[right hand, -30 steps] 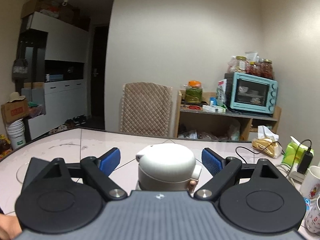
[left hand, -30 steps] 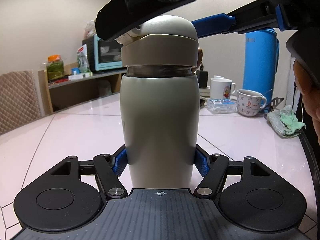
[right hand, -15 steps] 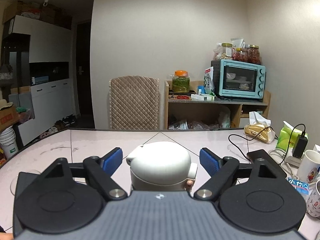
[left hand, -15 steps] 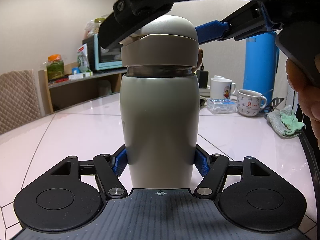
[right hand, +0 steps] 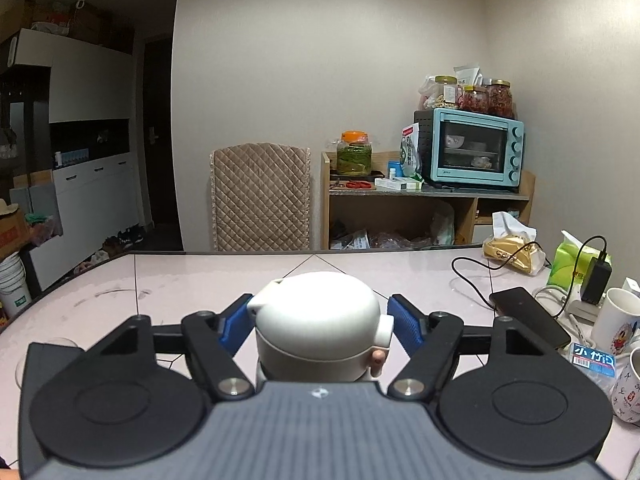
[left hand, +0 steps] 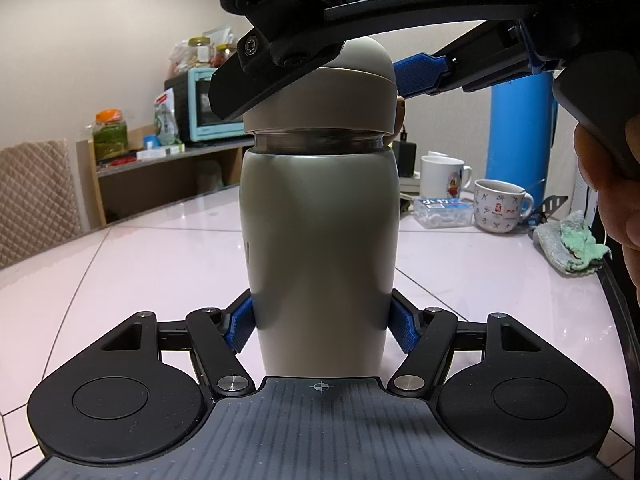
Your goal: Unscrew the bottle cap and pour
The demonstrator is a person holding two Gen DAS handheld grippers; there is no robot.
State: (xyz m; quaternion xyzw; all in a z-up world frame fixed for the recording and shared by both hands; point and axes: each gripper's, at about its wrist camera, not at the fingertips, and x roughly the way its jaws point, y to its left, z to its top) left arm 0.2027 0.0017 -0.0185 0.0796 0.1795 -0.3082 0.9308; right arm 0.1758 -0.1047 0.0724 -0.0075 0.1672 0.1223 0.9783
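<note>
A grey thermos bottle (left hand: 320,248) stands upright on the pale table (left hand: 120,272). My left gripper (left hand: 320,320) is shut on its lower body, blue pads pressed to both sides. The bottle's domed grey-white cap (right hand: 318,316) sits on top, above a metal ring (left hand: 320,140). My right gripper (right hand: 318,322) comes in from above with its blue pads on both sides of the cap; the left pad touches it and the right one is at most a sliver off. In the left wrist view the right gripper (left hand: 360,52) hides the cap's top.
Two mugs (left hand: 500,210) (left hand: 440,176), a small plastic box (left hand: 440,210), a green cloth (left hand: 572,246) and a blue cylinder (left hand: 520,140) stand at the right. A phone (right hand: 528,316), cables and a charger (right hand: 596,276) lie on the table's right side. A chair (right hand: 260,196) and a shelf with an oven (right hand: 472,152) stand beyond.
My right gripper has lowered over the cap and its pads have closed in from a wide gap to the cap's sides. The left gripper and bottle have not moved.
</note>
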